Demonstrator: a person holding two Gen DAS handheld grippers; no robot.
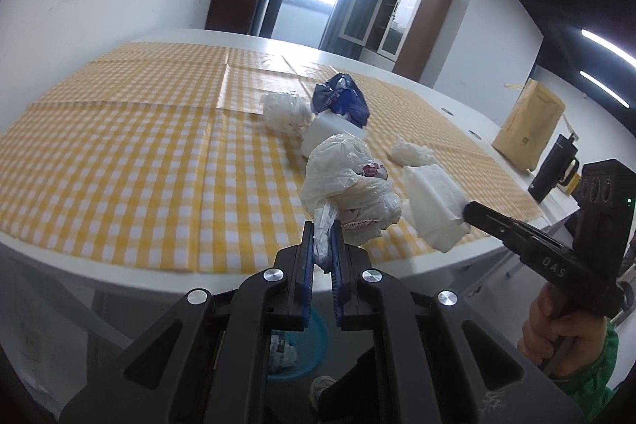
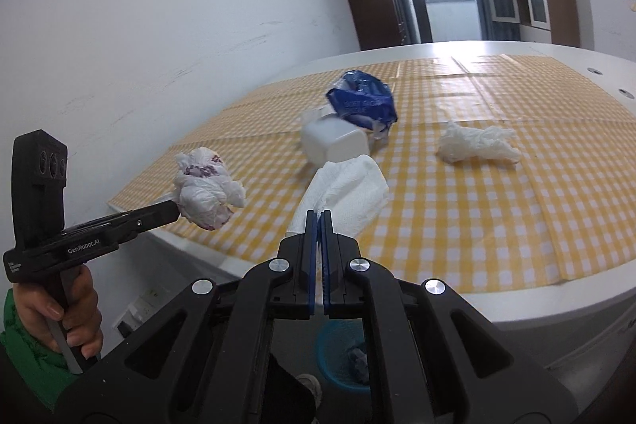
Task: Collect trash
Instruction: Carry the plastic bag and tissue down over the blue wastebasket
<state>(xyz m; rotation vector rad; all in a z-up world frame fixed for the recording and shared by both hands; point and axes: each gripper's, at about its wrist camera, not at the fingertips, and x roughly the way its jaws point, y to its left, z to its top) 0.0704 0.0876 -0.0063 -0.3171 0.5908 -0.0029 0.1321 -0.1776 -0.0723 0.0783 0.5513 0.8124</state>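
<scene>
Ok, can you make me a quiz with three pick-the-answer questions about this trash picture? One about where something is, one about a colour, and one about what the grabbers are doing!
1. Where is the blue basket?
A. On the table
B. On the floor below the table edge
C. Hanging on the wall

2. What colour is the checked tablecloth?
A. Yellow and white
B. Red and black
C. Green and white

3. What is the right gripper doing?
A. Open, holding nothing
B. Shut on a white paper towel
C. Shut on the brown bag

Answers:
1 B: the blue basket shows under the table rim.
2 A: the tablecloth has yellow and white squares.
3 B: the right gripper pinches the white paper towel, while the left gripper pinches a crumpled plastic bag.
</scene>
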